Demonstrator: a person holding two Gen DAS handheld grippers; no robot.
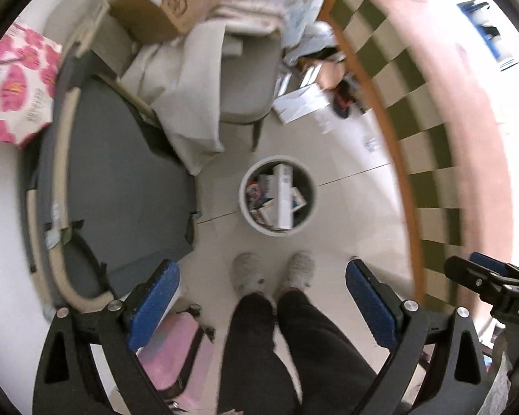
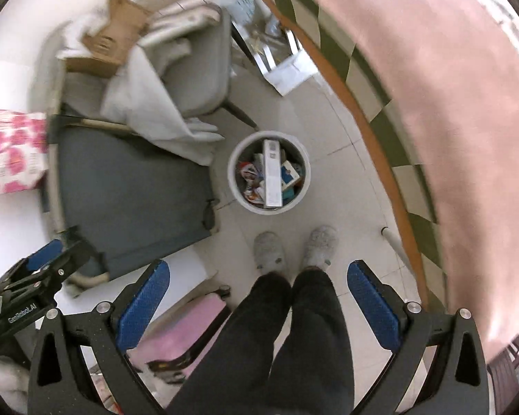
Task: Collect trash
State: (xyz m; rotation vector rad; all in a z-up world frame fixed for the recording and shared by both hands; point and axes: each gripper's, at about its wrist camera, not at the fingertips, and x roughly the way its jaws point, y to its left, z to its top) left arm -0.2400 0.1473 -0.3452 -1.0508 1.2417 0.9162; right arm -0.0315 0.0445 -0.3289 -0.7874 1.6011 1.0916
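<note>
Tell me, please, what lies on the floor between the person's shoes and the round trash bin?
Nothing: only bare pale floor tile separates the shoes from the trash bin. Both wrist views show that stretch clear.

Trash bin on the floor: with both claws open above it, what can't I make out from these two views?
- Bin contents: in both views the long white box covers the items beneath it; their labels are too small.
- Pile under the table edge: left view, blurred and partly hidden by the tabletop.
- Pink item near the legs: cut off by the right claw frame.
</note>
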